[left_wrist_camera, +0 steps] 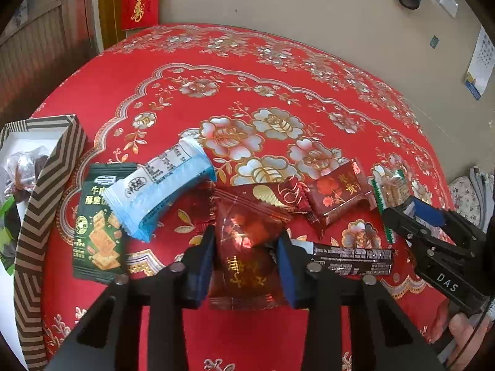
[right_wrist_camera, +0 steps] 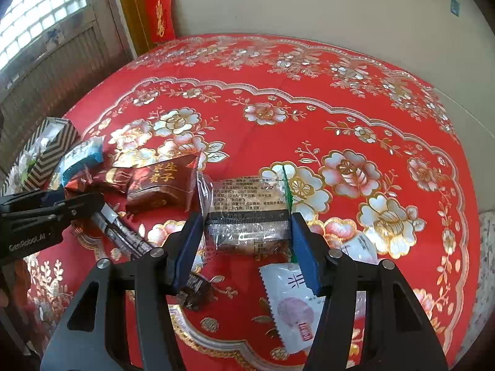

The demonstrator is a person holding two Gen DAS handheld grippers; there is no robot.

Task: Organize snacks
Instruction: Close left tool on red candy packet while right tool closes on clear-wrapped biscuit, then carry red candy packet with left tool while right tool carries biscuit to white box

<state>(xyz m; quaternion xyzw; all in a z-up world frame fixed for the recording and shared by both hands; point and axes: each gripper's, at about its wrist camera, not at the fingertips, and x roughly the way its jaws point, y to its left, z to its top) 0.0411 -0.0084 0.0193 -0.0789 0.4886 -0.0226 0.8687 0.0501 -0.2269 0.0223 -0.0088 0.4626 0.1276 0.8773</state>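
Snack packets lie on a red floral tablecloth point(left_wrist_camera: 247, 61). My left gripper point(left_wrist_camera: 246, 266) has its blue pads on both sides of a dark red translucent candy packet point(left_wrist_camera: 247, 247), touching it. My right gripper point(right_wrist_camera: 244, 247) stands around a clear green-edged cake packet point(right_wrist_camera: 247, 210), its pads at both ends. Nearby lie a light blue packet point(left_wrist_camera: 164, 191), a dark green cracker packet point(left_wrist_camera: 99, 225), a maroon packet with gold letters point(left_wrist_camera: 337, 194), another maroon packet point(left_wrist_camera: 278, 194) and a black bar wrapper point(left_wrist_camera: 352, 259). The right gripper also shows in the left wrist view point(left_wrist_camera: 399, 213).
A striped brown-and-cream box point(left_wrist_camera: 37, 204) holding some snacks stands at the left table edge. A white packet point(right_wrist_camera: 297, 306) lies under my right gripper. The beige wall point(left_wrist_camera: 309, 0) is behind the table, a wooden door point(left_wrist_camera: 37, 49) to the left.
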